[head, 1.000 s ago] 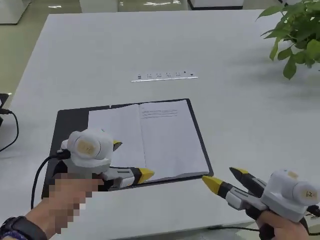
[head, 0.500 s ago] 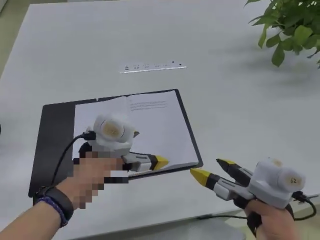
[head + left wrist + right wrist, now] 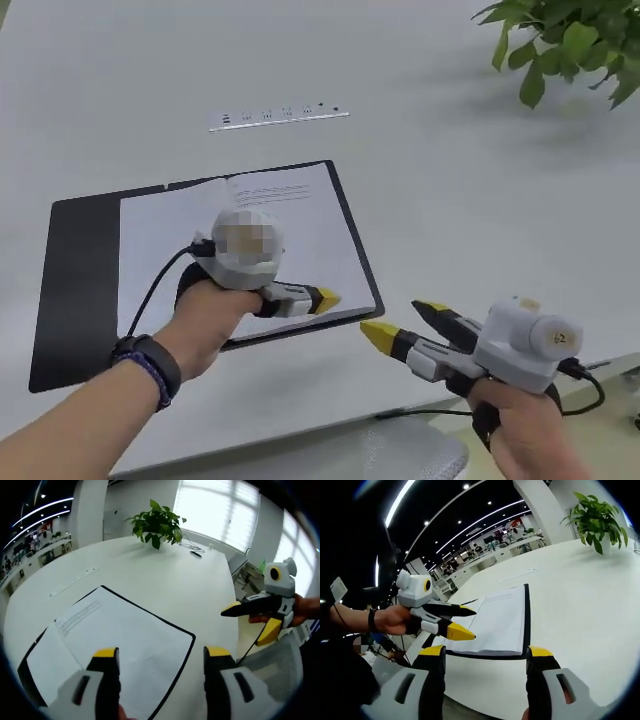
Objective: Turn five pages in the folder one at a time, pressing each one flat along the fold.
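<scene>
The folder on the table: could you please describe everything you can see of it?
The folder lies open and flat on the white table, a thin black cover framing white pages. The right page carries a few printed lines near its top; the left page looks blank, with bare black cover beside it. The left gripper, jaws open, hangs over the right page's near edge; contact cannot be told. The right gripper sits apart, off the near right corner.

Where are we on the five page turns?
Done: folder lies open, pages flat; turns so far cannot be counted. In hand: nothing gripped; left gripper hovers open over the right page, right gripper open off the folder's corner. Left: grip a page, turn, press the fold.
</scene>
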`<state>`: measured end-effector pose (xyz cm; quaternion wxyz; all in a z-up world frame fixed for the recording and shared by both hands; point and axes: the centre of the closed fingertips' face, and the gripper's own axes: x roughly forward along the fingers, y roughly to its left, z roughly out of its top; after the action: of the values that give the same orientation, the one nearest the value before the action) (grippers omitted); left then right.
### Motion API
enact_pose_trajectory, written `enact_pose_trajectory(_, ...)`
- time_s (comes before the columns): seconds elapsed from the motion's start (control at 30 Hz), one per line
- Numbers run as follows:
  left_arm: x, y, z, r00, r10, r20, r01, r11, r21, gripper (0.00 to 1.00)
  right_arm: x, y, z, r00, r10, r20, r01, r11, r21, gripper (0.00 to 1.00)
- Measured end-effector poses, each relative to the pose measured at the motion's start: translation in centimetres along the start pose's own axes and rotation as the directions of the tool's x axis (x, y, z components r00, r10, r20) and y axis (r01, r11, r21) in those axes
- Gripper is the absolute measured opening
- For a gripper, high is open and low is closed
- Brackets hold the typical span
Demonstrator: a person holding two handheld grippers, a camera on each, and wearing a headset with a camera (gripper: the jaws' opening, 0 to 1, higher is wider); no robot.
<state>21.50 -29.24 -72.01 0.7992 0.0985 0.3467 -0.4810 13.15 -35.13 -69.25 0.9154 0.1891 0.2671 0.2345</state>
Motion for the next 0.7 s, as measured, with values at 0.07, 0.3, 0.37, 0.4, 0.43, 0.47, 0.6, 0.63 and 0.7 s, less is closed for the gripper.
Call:
enact_pose_trajectory(0.07, 0.9, 0.0, -0.3, 1.0000, 0.004, -0.004, -0.004, 1.000, 0.003, 0.67, 0.1, 0.0, -0.2, 1.0000, 0.003, -0.008, -0.003, 1.000, -0.002, 0.64)
enact_pose_trajectory(0.3, 3.5, 0.2, -0.2, 0.9992, 0.027, -0.029, -0.027, 1.000, 0.010, 0.65, 0.3, 0.1, -0.5, 0.9994, 0.018, -0.031, -0.018, 1.000, -0.003, 0.63)
enact_pose_trajectory(0.37, 3.9, 0.5, -0.2, 0.9986, 0.042, -0.033, -0.042, 0.999, 0.018, 0.65, 0.3, 0.3, -0.5, 0.9990, 0.024, -0.038, -0.024, 1.000, -0.004, 0.63)
enact_pose_trajectory(0.4, 4.5, 0.8, -0.4, 0.9983, 0.046, -0.037, -0.045, 0.999, 0.018, 0.65, 0.3, 0.3, -0.6, 0.9986, 0.027, -0.045, -0.028, 1.000, -0.009, 0.63)
enact_pose_trajectory(0.43, 4.8, 0.9, -0.5, 0.9981, 0.045, -0.042, -0.044, 0.999, 0.016, 0.65, 0.3, 0.3, -0.7, 0.9984, 0.028, -0.049, -0.028, 1.000, -0.010, 0.63)
enact_pose_trajectory(0.47, 5.2, 0.9, -0.7, 0.9980, 0.041, -0.049, -0.041, 0.999, 0.010, 0.66, 0.4, 0.2, -0.7, 0.9982, 0.029, -0.052, -0.030, 1.000, -0.010, 0.63)
enact_pose_trajectory(0.6, 5.7, 0.8, -1.7, 0.9949, 0.061, -0.080, -0.056, 0.997, 0.057, 0.70, 0.5, -0.1, -0.9, 0.9978, 0.026, -0.062, -0.026, 1.000, -0.003, 0.63)
enact_pose_trajectory(0.63, 5.8, 0.8, -2.2, 0.9927, 0.067, -0.100, -0.060, 0.996, 0.070, 0.70, 0.5, -0.2, -1.0, 0.9975, 0.026, -0.065, -0.026, 1.000, -0.002, 0.63)
enact_pose_trajectory(0.7, 6.0, 1.1, -3.0, 0.9879, 0.085, -0.130, -0.072, 0.992, 0.101, 0.70, 0.5, -0.3, -1.1, 0.9973, 0.027, -0.068, -0.027, 1.000, 0.003, 0.63)
